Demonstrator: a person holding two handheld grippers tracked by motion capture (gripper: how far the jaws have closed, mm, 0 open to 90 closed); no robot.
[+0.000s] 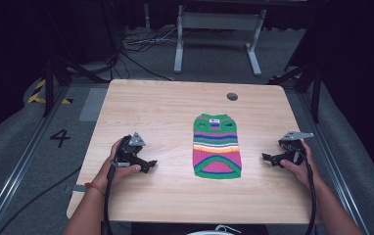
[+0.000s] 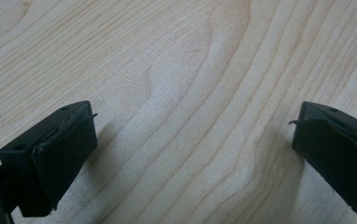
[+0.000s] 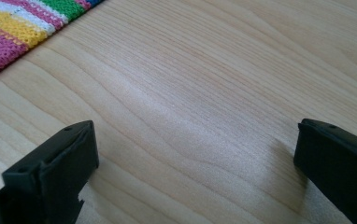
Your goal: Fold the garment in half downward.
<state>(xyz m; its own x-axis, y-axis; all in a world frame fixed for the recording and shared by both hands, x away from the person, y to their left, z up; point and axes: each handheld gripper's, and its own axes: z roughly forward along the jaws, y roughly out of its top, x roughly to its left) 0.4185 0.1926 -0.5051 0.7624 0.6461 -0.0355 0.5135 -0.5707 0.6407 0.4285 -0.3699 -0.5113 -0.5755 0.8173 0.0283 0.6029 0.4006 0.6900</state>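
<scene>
A small knitted sweater striped in green, pink, yellow, blue and white (image 1: 217, 146) is laid flat near the middle of the pale wooden desk (image 1: 165, 103), its neck end toward the far side and its hem toward the near edge. Nothing appears to be done to it as yet: no fold or lift is seen, so the whole job is judged to lie ahead. The left claw (image 1: 148, 165) is held wide, well apart from the garment on its left, with bare wood between its jaws. The right claw (image 1: 268, 157) is likewise held wide on the right, near the sweater's edge but not touching it.
</scene>
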